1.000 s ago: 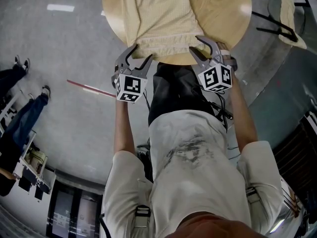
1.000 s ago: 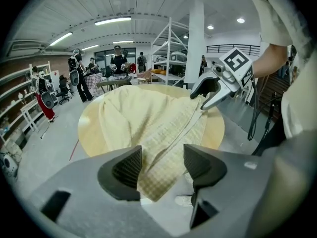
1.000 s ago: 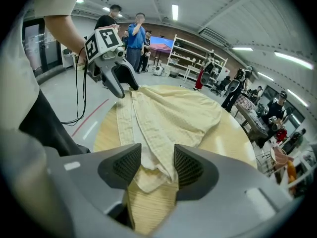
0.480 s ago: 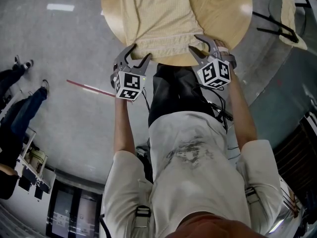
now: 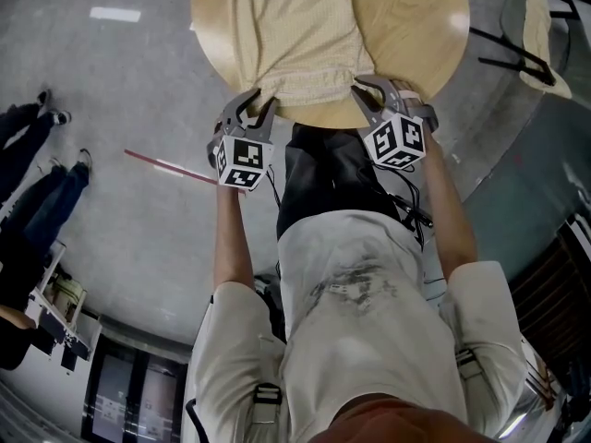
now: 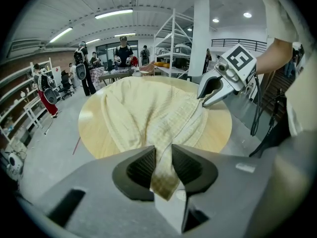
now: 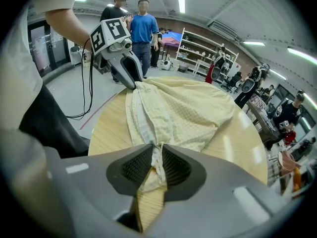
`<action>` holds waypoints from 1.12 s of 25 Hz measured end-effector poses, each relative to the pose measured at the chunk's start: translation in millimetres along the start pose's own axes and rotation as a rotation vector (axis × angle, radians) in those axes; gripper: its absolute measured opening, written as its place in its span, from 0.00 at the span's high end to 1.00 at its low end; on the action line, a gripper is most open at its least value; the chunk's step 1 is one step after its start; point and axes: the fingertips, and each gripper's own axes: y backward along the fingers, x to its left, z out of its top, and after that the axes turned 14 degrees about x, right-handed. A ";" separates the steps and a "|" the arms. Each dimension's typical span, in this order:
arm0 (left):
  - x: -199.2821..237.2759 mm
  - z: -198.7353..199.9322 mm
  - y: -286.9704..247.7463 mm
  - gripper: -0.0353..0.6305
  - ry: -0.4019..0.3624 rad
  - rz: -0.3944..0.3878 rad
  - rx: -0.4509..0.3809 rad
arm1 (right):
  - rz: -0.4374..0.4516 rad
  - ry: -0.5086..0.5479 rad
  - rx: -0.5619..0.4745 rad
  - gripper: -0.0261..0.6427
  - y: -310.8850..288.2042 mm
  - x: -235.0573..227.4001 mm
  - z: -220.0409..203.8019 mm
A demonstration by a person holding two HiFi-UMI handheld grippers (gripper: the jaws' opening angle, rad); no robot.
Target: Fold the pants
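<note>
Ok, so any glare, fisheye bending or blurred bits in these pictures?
Head view: sharp, with lamp glare on the table and on the floor. Left gripper view: strong fisheye, dark corners, bowed ceiling lights; the pants are sharp. Right gripper view: same bending, blur patches over the faces of two people behind.

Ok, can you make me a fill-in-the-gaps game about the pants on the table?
The table is ____ in shape.
The pants on it are pale ____.
The left gripper and the right gripper each pinch the ____.
Their jaws have just been closing, with cloth between them.
Missing words: round, yellow, pants.
</note>
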 end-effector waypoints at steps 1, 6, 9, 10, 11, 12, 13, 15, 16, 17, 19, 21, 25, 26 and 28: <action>-0.4 0.7 0.9 0.80 0.001 0.002 -0.003 | 0.001 0.003 0.000 0.86 0.8 0.8 1.1; -1.3 0.4 8.9 0.86 0.020 0.008 -0.009 | 0.010 0.003 -0.005 0.88 8.7 4.4 7.1; -1.9 0.3 12.5 0.87 0.032 0.005 -0.014 | 0.015 0.008 -0.008 0.88 11.9 6.0 8.5; -2.5 0.6 13.3 0.87 0.035 0.005 -0.015 | 0.016 0.008 -0.009 0.88 12.8 6.0 8.3; -3.5 0.8 14.1 0.87 0.037 0.004 -0.016 | 0.016 0.008 -0.010 0.89 13.7 6.1 8.1; -4.4 0.7 15.5 0.87 0.039 0.003 -0.016 | 0.017 0.007 -0.011 0.89 15.0 6.6 8.2; -5.1 0.0 17.8 0.87 0.041 0.002 -0.017 | 0.018 0.006 -0.013 0.89 16.9 7.7 9.1; -5.8 -1.4 23.9 0.88 0.047 0.002 -0.018 | 0.020 0.008 -0.016 0.89 22.0 10.1 12.3; -6.1 -1.3 26.6 0.88 0.050 0.003 -0.018 | 0.021 0.011 -0.018 0.89 24.7 10.4 13.4; -7.1 -0.7 28.6 0.88 0.053 0.004 -0.018 | 0.022 0.013 -0.021 0.89 27.3 10.4 13.7; -11.4 0.9 32.4 0.88 0.060 0.002 -0.017 | 0.029 0.018 -0.025 0.89 33.4 11.1 12.0; -16.3 2.2 37.8 0.88 0.069 0.000 -0.017 | 0.036 0.022 -0.028 0.89 41.0 12.9 10.8; -20.0 2.6 49.9 0.88 0.088 0.007 -0.018 | 0.044 0.036 -0.038 0.89 54.1 15.7 14.3; -21.0 3.1 51.6 0.88 0.093 0.009 -0.018 | 0.046 0.037 -0.039 0.89 56.1 15.7 14.3; -23.4 6.6 52.7 0.88 0.102 0.012 -0.016 | 0.052 0.038 -0.043 0.89 59.1 13.1 12.3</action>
